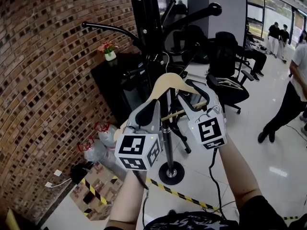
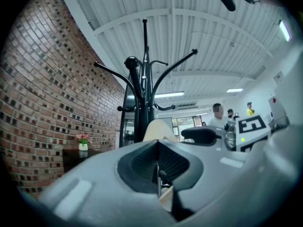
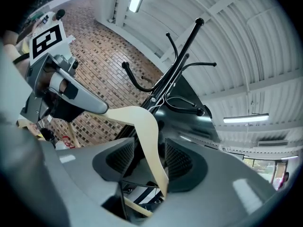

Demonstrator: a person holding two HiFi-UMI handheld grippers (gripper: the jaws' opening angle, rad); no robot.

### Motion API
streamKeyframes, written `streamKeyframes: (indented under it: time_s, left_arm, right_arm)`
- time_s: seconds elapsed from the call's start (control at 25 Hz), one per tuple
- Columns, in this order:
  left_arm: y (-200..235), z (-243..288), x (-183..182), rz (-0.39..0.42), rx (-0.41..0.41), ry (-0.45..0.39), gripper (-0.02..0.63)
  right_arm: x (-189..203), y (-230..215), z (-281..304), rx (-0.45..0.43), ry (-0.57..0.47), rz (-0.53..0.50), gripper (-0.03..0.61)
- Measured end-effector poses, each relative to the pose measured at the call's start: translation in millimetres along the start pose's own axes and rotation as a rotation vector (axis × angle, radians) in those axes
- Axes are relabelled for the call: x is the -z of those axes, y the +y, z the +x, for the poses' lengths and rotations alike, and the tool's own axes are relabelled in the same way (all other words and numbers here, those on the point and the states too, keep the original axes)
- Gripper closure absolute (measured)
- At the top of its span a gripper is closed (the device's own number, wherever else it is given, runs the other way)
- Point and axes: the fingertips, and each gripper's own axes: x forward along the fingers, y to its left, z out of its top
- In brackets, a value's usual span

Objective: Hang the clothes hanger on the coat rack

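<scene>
Hanger [image 1: 168, 84], one, wooden, held high against the pole of one black rack [image 1: 144, 13], its hook near a curved peg; whether it has caught is unclear. Left claw [image 2: 158, 167] pinches one arm, likely bearing the weight. Right claw [image 3: 144, 157] stands wide, the other arm loose between its pads, probably letting go.

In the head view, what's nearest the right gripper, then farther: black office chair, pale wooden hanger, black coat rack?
1. Pale wooden hanger, between the jaws of the right gripper.
2. Black coat rack, just beyond.
3. Black office chair, far right.
</scene>
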Motion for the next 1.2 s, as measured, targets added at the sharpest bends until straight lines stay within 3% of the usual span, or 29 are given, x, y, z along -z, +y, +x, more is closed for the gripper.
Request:
streamKeyframes:
  time_s: [0.16, 0.52, 0.88, 1.2]
  left_arm:
    - [-9.1, -4.3, -7.1, 0.000, 0.022, -0.024, 0.609]
    - [-44.2, -29.9, -23.9, -0.017, 0.071, -0.065, 0.609]
    - [-50.8, -53.8, 19.1, -0.071, 0.037, -0.023, 0.609]
    - [-62.5, -72.3, 71.9, -0.131, 0.031, 0.073, 0.609]
  right_arm:
    - [-14.8, -4.4, -18.9, 0.035, -0.043, 0.037, 0.373]
    - [-35.8, -5.5, -62.0, 0.094, -0.102, 0.214, 0.462]
    - [-14.5, 14.0, -94.6, 0.106, -0.082, 0.291, 0.549]
    - [10.3, 39.6, -110.0, 0.105, -0.031, 0.347, 0.572]
